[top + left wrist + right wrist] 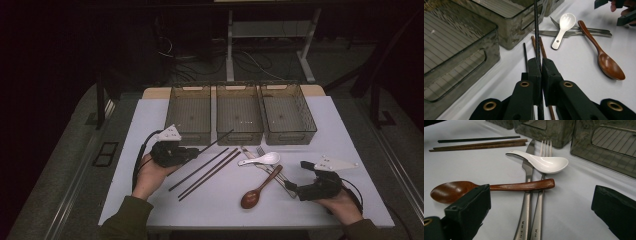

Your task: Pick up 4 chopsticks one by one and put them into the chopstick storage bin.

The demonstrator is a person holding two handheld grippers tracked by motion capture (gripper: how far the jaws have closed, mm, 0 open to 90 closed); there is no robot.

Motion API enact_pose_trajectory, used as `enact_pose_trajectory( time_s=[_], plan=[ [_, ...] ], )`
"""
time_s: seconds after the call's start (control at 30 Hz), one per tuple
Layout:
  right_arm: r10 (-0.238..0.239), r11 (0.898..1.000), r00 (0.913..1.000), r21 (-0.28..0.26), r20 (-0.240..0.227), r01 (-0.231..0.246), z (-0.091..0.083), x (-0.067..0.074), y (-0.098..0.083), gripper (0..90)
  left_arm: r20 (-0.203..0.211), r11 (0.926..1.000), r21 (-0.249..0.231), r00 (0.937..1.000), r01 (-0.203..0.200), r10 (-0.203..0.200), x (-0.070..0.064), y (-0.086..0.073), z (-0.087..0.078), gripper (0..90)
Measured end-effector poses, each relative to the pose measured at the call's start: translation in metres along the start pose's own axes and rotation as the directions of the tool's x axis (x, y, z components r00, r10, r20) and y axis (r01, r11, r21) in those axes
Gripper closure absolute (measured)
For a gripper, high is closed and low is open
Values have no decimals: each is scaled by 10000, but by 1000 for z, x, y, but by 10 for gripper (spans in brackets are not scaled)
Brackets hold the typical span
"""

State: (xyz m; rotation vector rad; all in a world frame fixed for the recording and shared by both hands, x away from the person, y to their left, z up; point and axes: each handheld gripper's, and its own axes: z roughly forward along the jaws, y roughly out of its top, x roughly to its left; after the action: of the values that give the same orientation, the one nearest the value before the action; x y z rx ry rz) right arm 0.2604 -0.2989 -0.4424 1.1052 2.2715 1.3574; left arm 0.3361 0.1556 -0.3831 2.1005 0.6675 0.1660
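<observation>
My left gripper [541, 61] is shut on a black chopstick [536, 30] that points over the middle bin [511, 32]. From above, the left gripper [194, 151] holds this chopstick [216, 140] level and just off the cloth. A second black chopstick [199, 169] and a brown pair [210, 175] lie on the table beside it. My right gripper [299, 176] stands open and holds nothing. Between its jaws lie a steel knife [526, 195] and fork [539, 202], crossed by a wooden spoon [449, 191] and a white spoon [544, 162].
Three clear grey bins stand in a row at the back: left [189, 135], middle [239, 136], right [290, 135]. A white cloth [150, 120] covers the table. Beyond it are a dark floor, cables and a desk frame [230, 55].
</observation>
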Motion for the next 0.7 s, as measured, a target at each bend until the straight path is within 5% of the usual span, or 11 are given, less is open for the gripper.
enact_pose_trajectory(
  time_s=[0.7],
  plan=[
    [-4,10000,9999,-85,107,4,-3,0,-1,21,-239,9997,-192,9996,121,-126,24,23,9,848]
  ],
)
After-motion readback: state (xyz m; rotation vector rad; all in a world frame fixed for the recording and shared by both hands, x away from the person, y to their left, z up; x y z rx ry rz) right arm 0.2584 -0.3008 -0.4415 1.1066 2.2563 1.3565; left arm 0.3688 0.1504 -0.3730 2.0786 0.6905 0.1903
